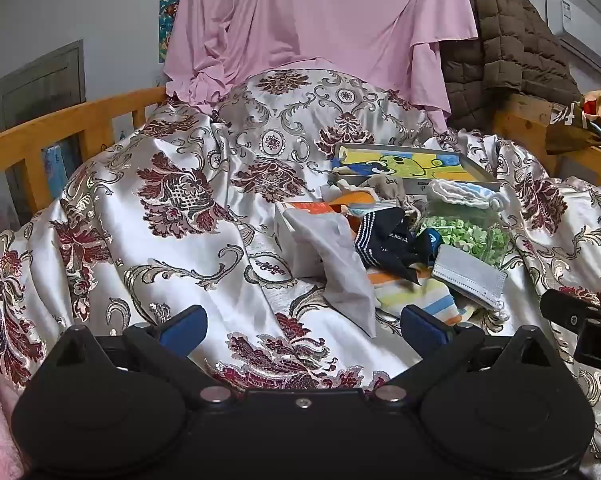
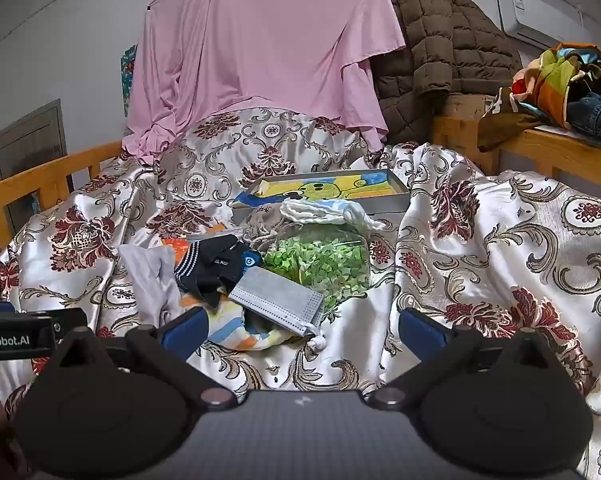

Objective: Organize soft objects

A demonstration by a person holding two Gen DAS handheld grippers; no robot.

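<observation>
Right, I'm looking at a jumbled heap of soft things on the satin floral bedspread: a grey face mask lies on top of a striped sock, with a dark sock and a bag of green bits just behind. A shallow tray sits at the back, probably where they go. My left gripper is spread wide and empty, tilted down at the bedspread short of the pile. My right gripper is wide and empty too, the mask's edge lying between its fingers, untouched.
</observation>
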